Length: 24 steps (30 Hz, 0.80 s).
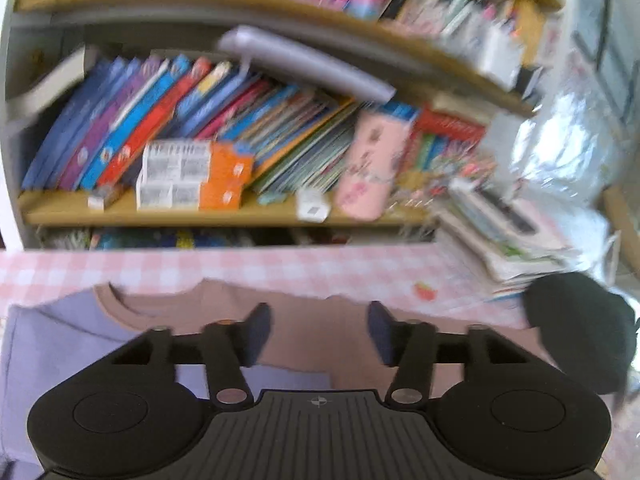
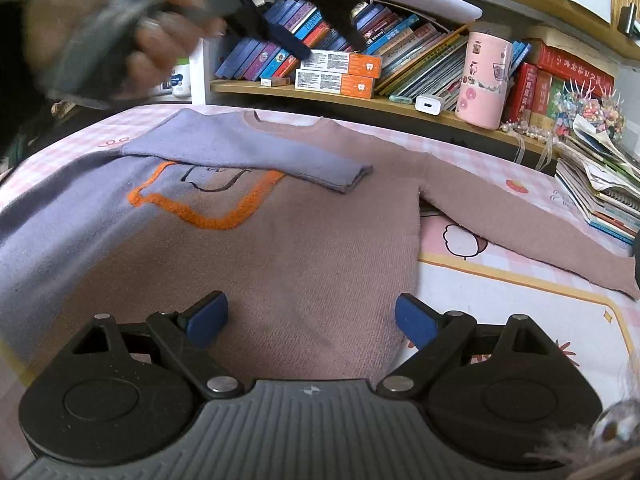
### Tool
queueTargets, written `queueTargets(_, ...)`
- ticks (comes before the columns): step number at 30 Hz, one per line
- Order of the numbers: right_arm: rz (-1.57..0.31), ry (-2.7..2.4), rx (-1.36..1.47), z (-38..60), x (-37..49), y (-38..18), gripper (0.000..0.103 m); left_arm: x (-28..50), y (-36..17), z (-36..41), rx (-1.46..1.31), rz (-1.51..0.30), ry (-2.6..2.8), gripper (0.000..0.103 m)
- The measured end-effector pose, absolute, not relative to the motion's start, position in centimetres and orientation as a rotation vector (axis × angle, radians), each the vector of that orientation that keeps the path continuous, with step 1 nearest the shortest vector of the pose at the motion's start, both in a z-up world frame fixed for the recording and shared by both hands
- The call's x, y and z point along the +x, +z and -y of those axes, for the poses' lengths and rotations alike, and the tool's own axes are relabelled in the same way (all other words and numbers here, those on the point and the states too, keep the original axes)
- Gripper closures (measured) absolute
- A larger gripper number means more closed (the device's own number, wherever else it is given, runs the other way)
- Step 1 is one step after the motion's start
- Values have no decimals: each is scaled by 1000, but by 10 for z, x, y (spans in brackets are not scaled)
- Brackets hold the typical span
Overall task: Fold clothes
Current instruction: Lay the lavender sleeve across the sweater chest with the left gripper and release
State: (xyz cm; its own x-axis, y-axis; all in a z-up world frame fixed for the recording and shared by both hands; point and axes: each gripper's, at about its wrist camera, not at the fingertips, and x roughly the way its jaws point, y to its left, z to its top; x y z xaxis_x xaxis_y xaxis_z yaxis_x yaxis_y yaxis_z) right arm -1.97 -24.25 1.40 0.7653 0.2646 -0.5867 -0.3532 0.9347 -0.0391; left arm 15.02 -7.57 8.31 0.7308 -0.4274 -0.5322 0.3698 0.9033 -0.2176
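A sweater [image 2: 280, 248], lilac on one half and mauve on the other with an orange outline [image 2: 208, 220] on the chest, lies flat on the table. Its lilac sleeve [image 2: 248, 152] is folded across the chest. The mauve sleeve [image 2: 520, 220] stretches out to the right. My right gripper [image 2: 311, 320] hovers open over the lower body, with nothing between its blue pads. A hand holds my left gripper [image 2: 328, 40] in the air above the far left shoulder. In the blurred left wrist view that gripper [image 1: 319, 330] is open and empty above the neckline [image 1: 192, 308].
A pink checked tablecloth [image 2: 500, 292] covers the table. Behind it stands a bookshelf [image 2: 400, 64] with orange-and-white boxes [image 2: 336, 72] and a pink tin [image 2: 484, 80]. A stack of magazines [image 2: 600, 192] sits at the right edge. A dark rounded object [image 1: 580, 328] is at the right.
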Motion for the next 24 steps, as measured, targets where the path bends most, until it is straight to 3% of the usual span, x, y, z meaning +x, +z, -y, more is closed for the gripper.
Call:
queueTargets(5, -615, 337, -147, 243, -20, 14, 11, 87, 94, 38, -50, -543, -419, 41)
queueTargets(9, -619, 334, -143, 243, -19, 13, 10, 27, 73, -5, 52, -544, -293, 39)
queueTargets(11, -620, 332, -143, 244, -19, 13, 9, 1, 61, -28, 110, -549, -212, 33)
queueTargets(18, -611, 317, -171, 240, -21, 13, 7, -53, 44, -104, -10, -542, -66, 32)
queueTargets(22, -577, 315, -200, 237, -27, 15, 12, -54, 38, -123, -44, -565, -80, 35)
queueTargets(24, -528, 314, -191, 239, -33, 19, 17, -52, 37, -130, -66, -571, -93, 46)
